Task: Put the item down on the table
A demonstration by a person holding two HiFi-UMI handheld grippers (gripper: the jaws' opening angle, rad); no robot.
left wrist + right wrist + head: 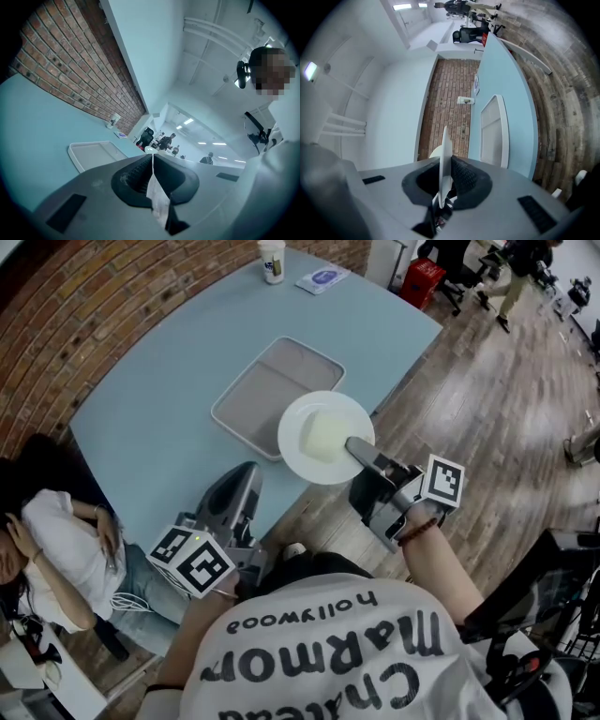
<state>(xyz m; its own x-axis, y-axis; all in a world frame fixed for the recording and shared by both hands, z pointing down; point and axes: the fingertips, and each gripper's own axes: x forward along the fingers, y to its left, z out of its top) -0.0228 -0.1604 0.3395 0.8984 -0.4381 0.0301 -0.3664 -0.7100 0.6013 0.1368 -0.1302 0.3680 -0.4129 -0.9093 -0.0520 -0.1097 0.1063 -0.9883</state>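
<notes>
Plate held above the near table edge, not yet set down

Right gripper (361,451) is clenched on the near rim of the white plate (325,437), which carries a pale block of food. From the head view the plate overlaps the near right corner of the grey tray (272,390) on the blue table (159,418). Left gripper (246,474), to the plate's left, has its jaws together on nothing. The carrying step looks nearly done. Next the plate should be kept level, lowered onto bare tabletop clear of the tray's rim, and released only once it sits flat
</notes>
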